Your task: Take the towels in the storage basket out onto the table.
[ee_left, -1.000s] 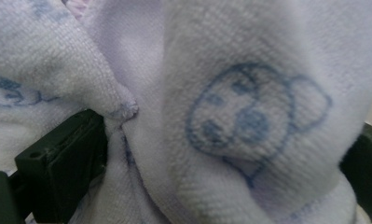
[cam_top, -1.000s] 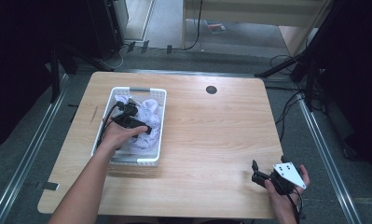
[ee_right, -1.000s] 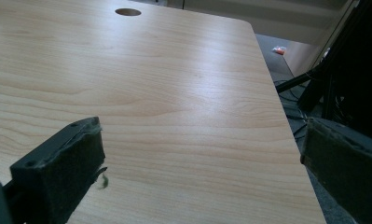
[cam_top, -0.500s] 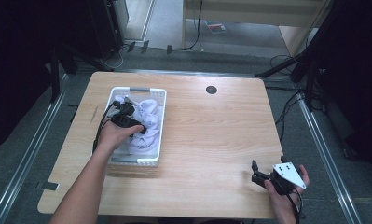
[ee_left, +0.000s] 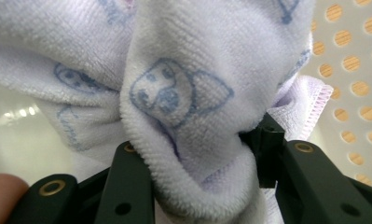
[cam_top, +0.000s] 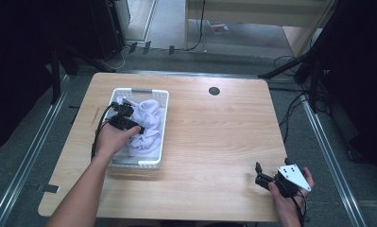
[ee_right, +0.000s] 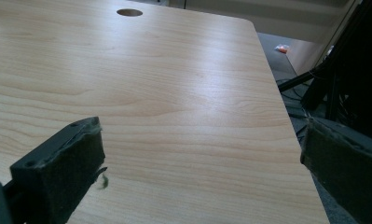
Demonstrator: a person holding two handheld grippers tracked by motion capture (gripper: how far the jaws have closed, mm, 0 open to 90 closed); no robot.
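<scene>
We take the white basket [cam_top: 161,124] as our landmark. Our left gripper [cam_top: 124,118] is down inside it, its jaws pinched on a fold of the pale lilac towel [cam_top: 146,124]. In the left gripper view the towel [ee_left: 188,84], printed with small blue cartoon figures, bulges up between the two black jaws, which press in on it from either side, so we judge the hold firm but bunched rather than taken at an edge. The rest of the towel lies crumpled in the basket, heaped toward its far end and its right wall.

Our right gripper [cam_top: 266,181] sits well away from the basket, near the table's [cam_top: 214,137] front right corner. Its jaws stand wide apart with nothing between them; the right gripper view looks past them over bare wood.

The risks, as we judge them:
- The pinch holds a thick fold, perhaps several layers. On lifting, the towel may come up as a lump, or slip free if the outer layer slides.
- The stitched hem lies close to the basket's perforated wall, and could snag there.
- The basket looks light. A tug on caught cloth could drag or tip it, since nothing holds it down.
- The right gripper is too far off to steady anything quickly.
</scene>
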